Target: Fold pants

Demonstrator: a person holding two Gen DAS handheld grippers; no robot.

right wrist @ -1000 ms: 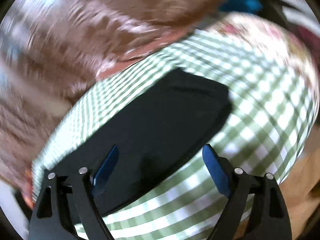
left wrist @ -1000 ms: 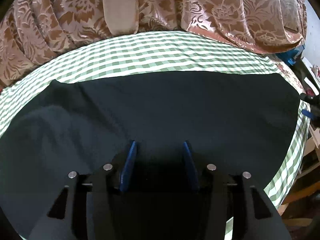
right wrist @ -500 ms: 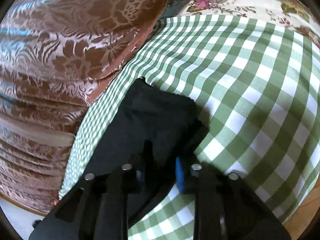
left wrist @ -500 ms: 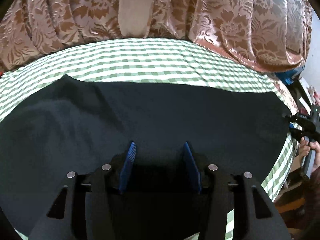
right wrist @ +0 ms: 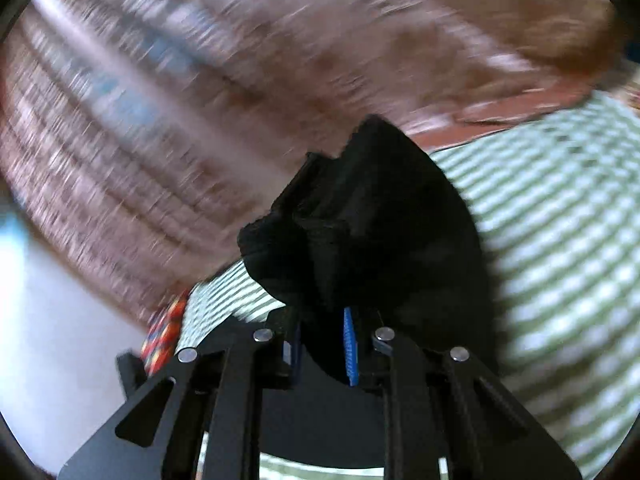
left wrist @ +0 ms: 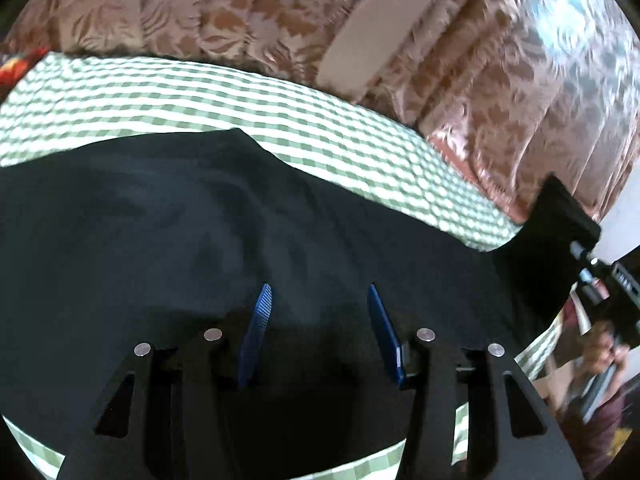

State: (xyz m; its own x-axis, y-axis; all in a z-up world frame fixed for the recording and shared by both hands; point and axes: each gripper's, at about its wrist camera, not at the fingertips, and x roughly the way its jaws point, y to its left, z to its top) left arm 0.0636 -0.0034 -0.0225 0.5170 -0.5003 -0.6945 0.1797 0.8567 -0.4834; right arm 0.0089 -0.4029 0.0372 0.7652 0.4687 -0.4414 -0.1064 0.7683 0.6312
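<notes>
Home — floral curtains [left wrist: 500, 92], gingham tablecloth [left wrist: 200, 108]

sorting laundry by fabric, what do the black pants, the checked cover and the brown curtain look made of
Black pants: matte, soft woven or knit cloth, probably cotton blend; no sheen, limp folds.
Green-and-white checked cover: plain woven cotton-like gingham, matte.
Brown floral curtain: glossy damask-like fabric, possibly synthetic; the raised pattern catches light.

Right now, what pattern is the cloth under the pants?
Green-and-white checks on the cloth; clearest in the left wrist view.
</notes>
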